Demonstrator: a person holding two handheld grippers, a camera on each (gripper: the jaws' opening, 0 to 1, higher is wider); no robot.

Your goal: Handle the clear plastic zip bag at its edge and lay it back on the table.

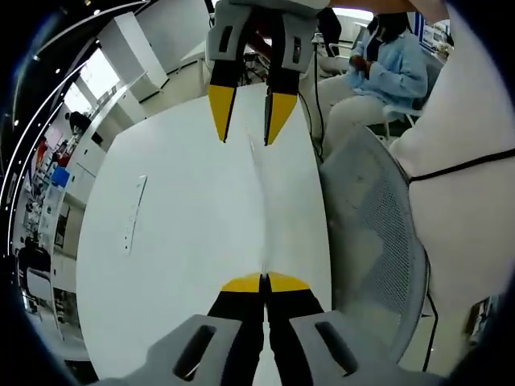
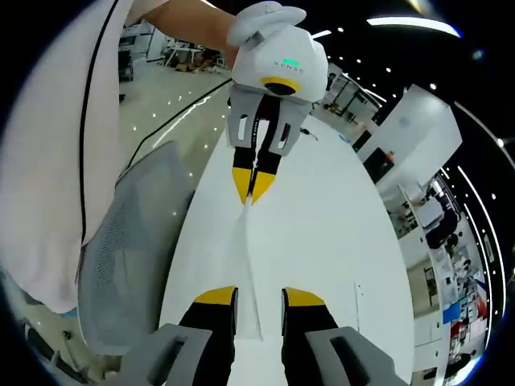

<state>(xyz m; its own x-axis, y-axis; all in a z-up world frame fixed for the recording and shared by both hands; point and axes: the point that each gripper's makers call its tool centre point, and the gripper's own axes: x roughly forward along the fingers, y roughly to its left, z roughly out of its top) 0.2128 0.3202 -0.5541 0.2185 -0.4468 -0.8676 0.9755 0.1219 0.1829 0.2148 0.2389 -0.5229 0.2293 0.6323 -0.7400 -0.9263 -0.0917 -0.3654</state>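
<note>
now left hand-held gripper [image 1: 264, 281] clamps bag [image 1: 259, 209]; right [image 2: 257, 296] parted.

The clear zip bag [image 1: 261, 209] is nearly lost against the white counter [image 1: 185, 241] — only a faint crease shows, and its outline cannot be traced. Its near end is hidden between the left tongs [image 1: 265, 282]. In the right gripper view the bag's [image 2: 248, 273] lower corner slips behind the right tongs [image 2: 258, 296]. A small strip [image 1: 133, 211] on the counter is too blurred to identify.
</note>
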